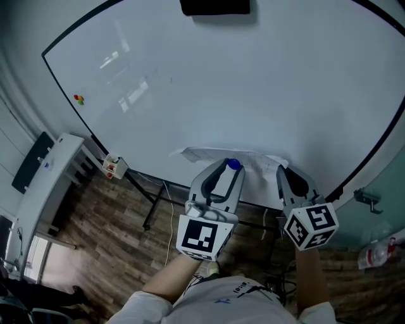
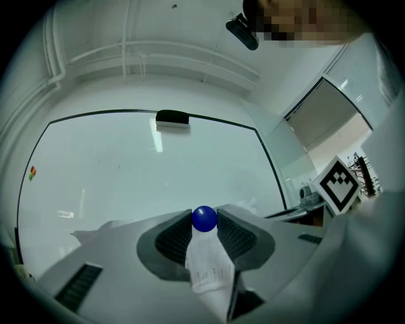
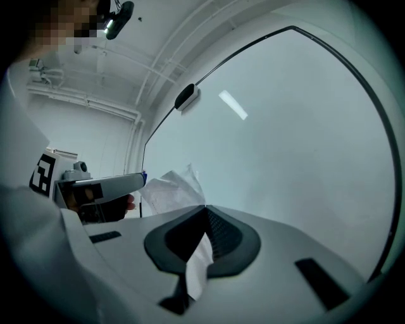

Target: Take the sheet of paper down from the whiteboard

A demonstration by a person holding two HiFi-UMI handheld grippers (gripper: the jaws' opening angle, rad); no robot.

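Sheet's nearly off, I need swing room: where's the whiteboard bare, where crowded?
Bare: most of the white whiteboard, bordered by the black eraser above, coloured magnets at left, the white sheet of paper below. Crowded: the bottom edge, where the left gripper pinches the blue round magnet and the right gripper the paper.

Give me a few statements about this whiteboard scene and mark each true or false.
1. The right gripper is shut on the sheet of paper. True.
2. The left gripper is open and empty. False: its jaws are closed on a blue magnet, with paper between them.
3. A black eraser sits at the top of the whiteboard. True.
4. The paper lies flat at the whiteboard's middle. False: it is crumpled near the lower edge, held between the two grippers.
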